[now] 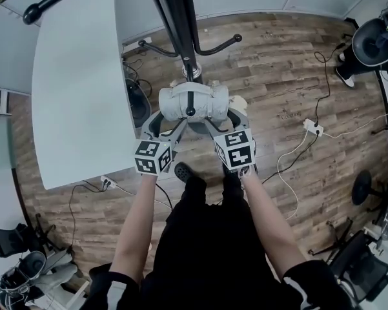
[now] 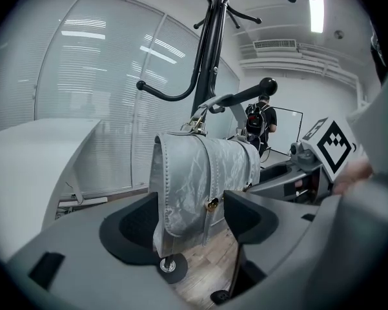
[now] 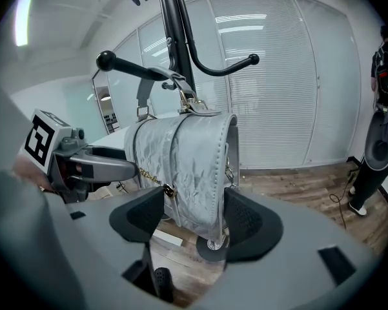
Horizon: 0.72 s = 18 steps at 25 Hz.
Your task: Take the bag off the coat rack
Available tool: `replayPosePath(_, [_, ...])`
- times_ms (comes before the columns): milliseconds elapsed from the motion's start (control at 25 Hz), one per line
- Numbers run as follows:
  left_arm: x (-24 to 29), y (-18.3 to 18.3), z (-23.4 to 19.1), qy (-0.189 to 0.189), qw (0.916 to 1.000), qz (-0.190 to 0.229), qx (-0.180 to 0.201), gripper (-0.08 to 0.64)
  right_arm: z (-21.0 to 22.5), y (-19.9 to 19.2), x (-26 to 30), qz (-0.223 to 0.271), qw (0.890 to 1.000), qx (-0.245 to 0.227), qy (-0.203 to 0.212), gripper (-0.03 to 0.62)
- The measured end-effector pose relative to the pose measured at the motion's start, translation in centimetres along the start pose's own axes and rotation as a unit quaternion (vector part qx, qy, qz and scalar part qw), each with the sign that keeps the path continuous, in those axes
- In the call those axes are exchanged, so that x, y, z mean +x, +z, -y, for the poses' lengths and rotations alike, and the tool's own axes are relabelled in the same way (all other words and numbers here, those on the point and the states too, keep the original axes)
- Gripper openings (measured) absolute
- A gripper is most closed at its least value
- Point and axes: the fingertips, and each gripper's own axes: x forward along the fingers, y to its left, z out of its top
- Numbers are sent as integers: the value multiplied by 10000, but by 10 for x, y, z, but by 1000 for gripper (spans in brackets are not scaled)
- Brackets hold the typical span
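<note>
The silver bag (image 1: 192, 102) hangs from a hook arm (image 2: 245, 95) of the black coat rack (image 1: 181, 18), above the wooden floor (image 1: 290, 76). It looks soft and light, with crinkled, perhaps slippery skin, so I would hold it by its two ends and lift it up off the hook. Its long axis lies level, from one side to the other, and the top ring points up. The left hand-held gripper (image 2: 190, 221) and the right hand-held gripper (image 3: 192, 218) are spread wide, each around one end, not clearly squeezing.

We wear black sleeves (image 1: 310, 283) and, apparently, black trousers (image 1: 203, 237); grey left gripper (image 1: 163, 125) and right gripper (image 1: 227, 123) carry black-and-white cubes (image 1: 153, 157).
</note>
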Motion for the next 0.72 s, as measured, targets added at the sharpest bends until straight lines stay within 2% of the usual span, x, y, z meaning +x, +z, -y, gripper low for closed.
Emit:
replayPosePath(200, [2, 1, -1, 1, 10000, -11, 21, 304, 0, 3, 3, -16, 10000, -36, -20, 299])
replayPosePath(480, [2, 0, 0, 48, 9999, -38, 89, 288, -1, 3, 2, -37, 9999, -138, -18, 281])
replayPosePath(720, [-4, 0, 3, 247, 9996, -104, 46, 279, -5, 4, -2, -95, 9997, -201, 47, 267])
